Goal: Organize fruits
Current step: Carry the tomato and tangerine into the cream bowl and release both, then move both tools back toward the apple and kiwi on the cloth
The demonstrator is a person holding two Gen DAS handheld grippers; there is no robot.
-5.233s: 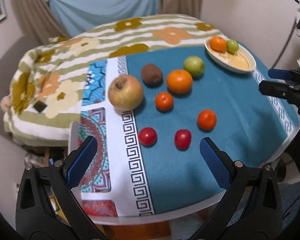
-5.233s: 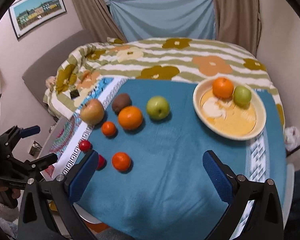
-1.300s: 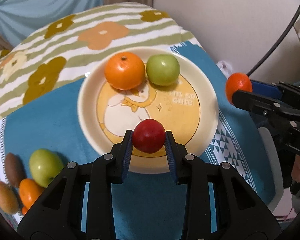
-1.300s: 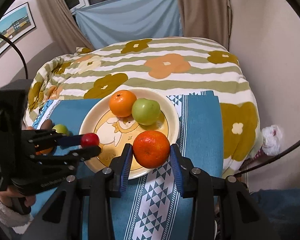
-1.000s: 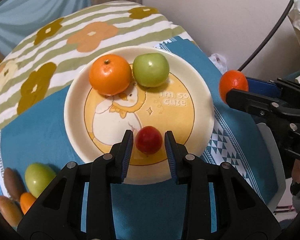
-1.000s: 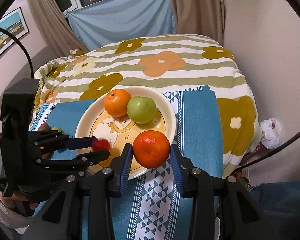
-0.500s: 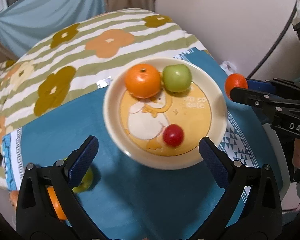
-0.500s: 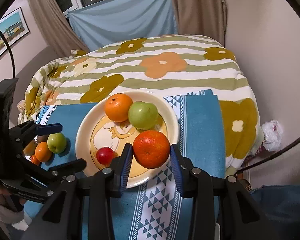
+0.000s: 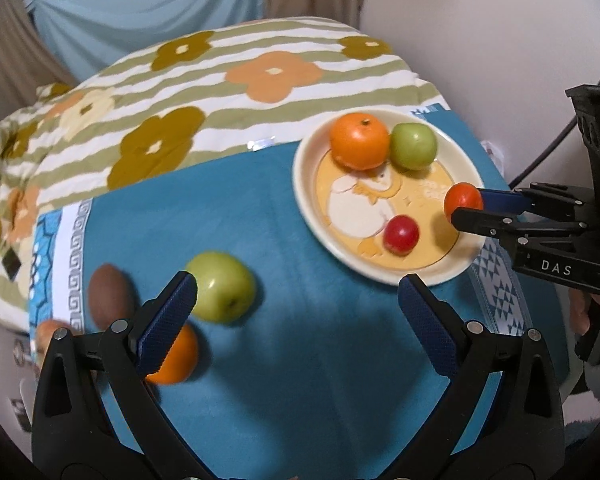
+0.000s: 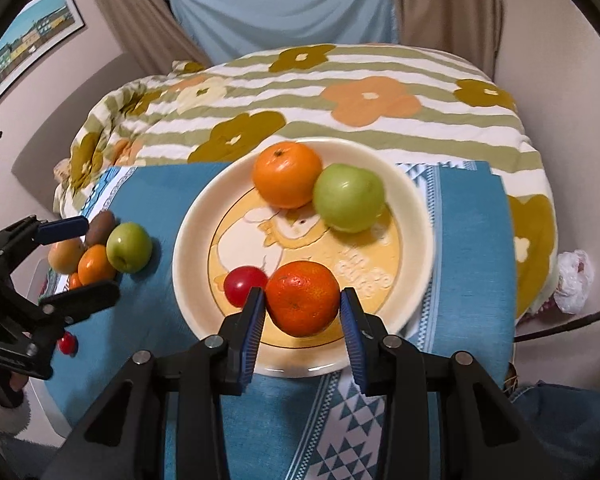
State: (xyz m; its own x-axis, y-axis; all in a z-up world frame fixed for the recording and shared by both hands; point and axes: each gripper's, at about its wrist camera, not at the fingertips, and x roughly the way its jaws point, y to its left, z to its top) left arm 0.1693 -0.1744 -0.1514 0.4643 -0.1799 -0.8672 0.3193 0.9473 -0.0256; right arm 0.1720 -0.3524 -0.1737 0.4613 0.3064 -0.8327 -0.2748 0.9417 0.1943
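On the left of the blue-clothed surface [image 9: 300,360], a green apple [image 9: 221,287], a kiwi [image 9: 109,296] and an orange [image 9: 175,357] are left waiting. The left gripper [image 9: 298,312] hangs above them, fingers wide apart and empty, presumably for the next pick. At right, the plate [image 10: 188,248] already carries three fruits; the right gripper [image 10: 303,322] is clamped on a mandarin [image 10: 302,298] above its near part, seemingly for placing.

Right tongs [image 10: 303,312] clamped on a tangerine [image 10: 302,298] above the plate [image 10: 414,216], beside a red fruit [image 10: 244,284].
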